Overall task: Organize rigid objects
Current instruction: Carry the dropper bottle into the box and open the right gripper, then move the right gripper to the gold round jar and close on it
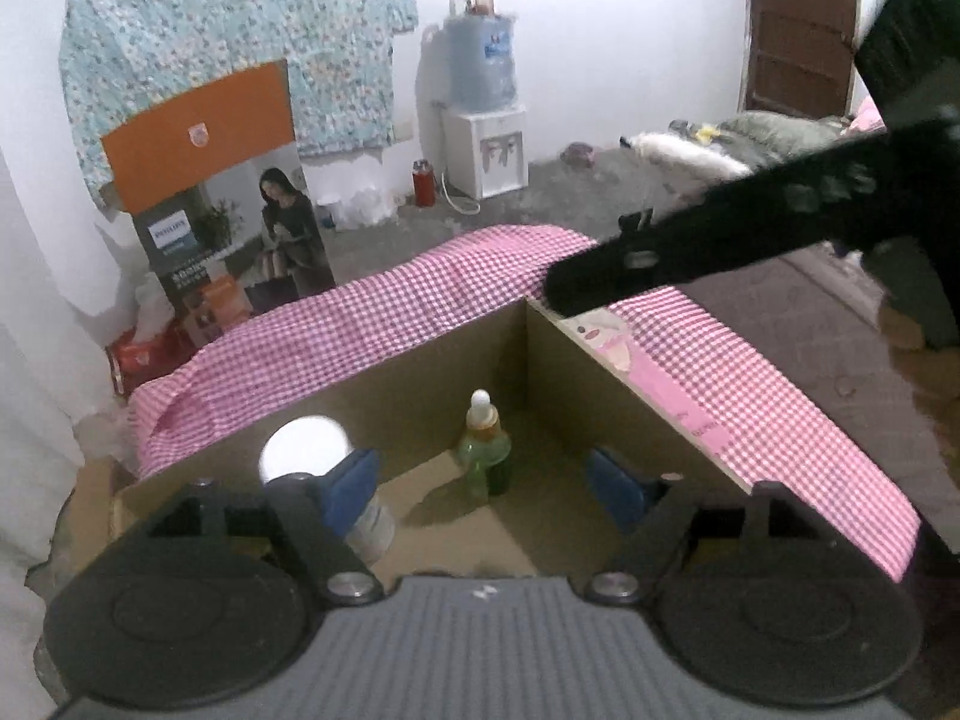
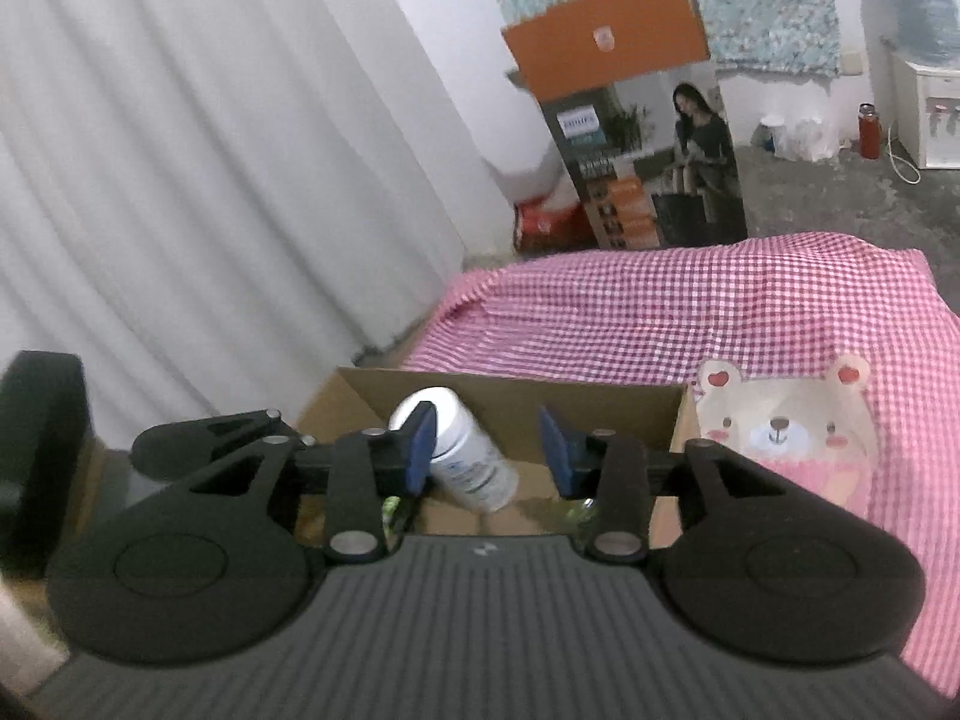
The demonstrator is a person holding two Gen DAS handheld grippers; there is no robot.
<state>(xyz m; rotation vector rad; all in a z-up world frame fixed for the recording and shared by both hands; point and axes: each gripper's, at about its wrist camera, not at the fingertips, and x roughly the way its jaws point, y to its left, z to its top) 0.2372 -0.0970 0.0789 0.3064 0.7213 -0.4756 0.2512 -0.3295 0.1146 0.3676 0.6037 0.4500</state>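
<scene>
In the left wrist view the left gripper (image 1: 483, 486) sits low in the centre of the frame with its blue pads (image 1: 351, 489) spread wide apart and nothing between them, hanging over the open cardboard box (image 1: 420, 396). Inside the box, between the pads and a little beyond them, a small green bottle (image 1: 483, 450) with a white nipple-like top stands upright on the box floor near the far corner. At lower left, partly behind the left pad, lies a white bottle (image 1: 312, 450) with its round end facing the camera. The right gripper's black body crosses the upper right of this frame, its tip just above the box's far corner. In the right wrist view the right gripper (image 2: 489, 450) is also spread apart and empty, above the same box; the white bottle (image 2: 462, 456) lies tilted in the box, just beside the left pad in the picture, though contact cannot be told. The box rests on a pink checked cloth (image 2: 660, 306) with a bear print at right centre. Beyond it, an orange-topped product carton (image 2: 636, 120) stands in the upper middle and a white curtain (image 2: 210, 150) fills the upper left.
</scene>
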